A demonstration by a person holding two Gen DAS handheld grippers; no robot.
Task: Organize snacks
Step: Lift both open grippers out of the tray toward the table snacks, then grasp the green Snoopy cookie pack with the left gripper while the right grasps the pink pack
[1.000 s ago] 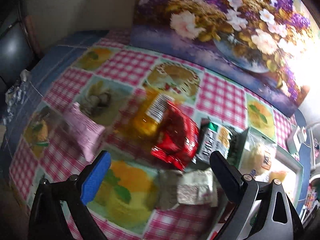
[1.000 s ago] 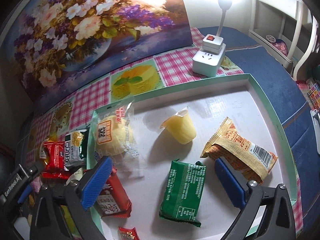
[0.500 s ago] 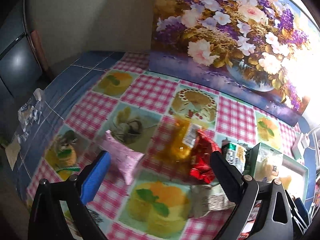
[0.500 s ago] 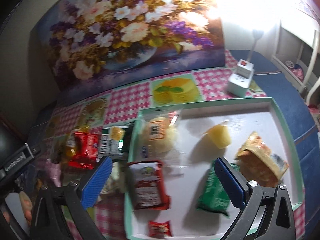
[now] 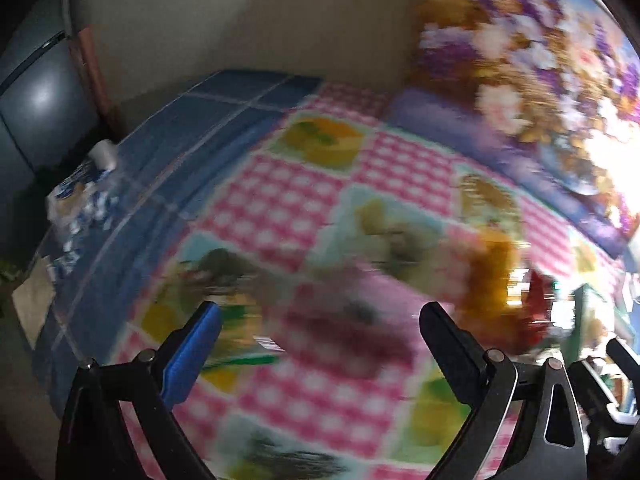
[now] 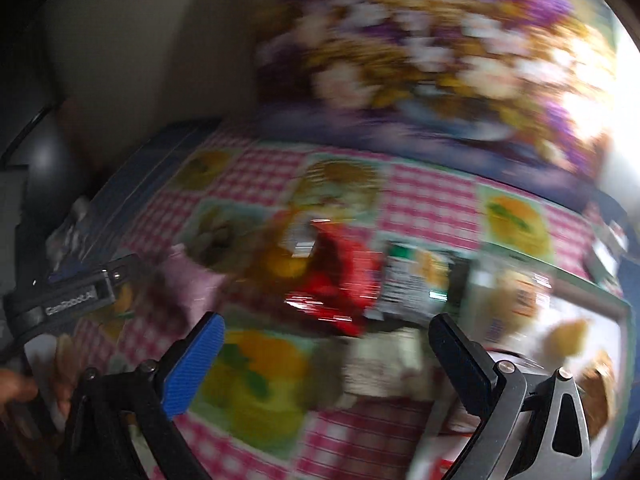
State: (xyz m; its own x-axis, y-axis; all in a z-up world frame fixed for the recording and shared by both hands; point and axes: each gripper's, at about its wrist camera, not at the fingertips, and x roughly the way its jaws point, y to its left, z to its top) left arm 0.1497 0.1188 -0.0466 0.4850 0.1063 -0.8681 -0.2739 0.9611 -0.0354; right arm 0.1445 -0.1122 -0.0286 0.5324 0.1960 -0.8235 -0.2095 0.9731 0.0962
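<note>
Left gripper [image 5: 320, 322] above checked cloth [image 5: 280, 208], fingers apart, empty; right gripper [image 6: 326, 332] likewise spread, empty, over snacks; red pack [image 6: 340, 276] and pink pack [image 6: 192, 284] on cloth, tray [image 6: 592, 292] at right holds more; painting [image 6: 420, 52] behind; both views blurred

Left tool [image 5: 318, 330]: fingers spread wide, nothing between them, blue pad at 8 o'clock, dark finger at 4 o'clock. Right tool [image 6: 326, 340]: same wide spread, empty. In the right wrist view the left tool's body shows at 9 o'clock, a hand [image 6: 18, 390] behind it, blurred.
</note>
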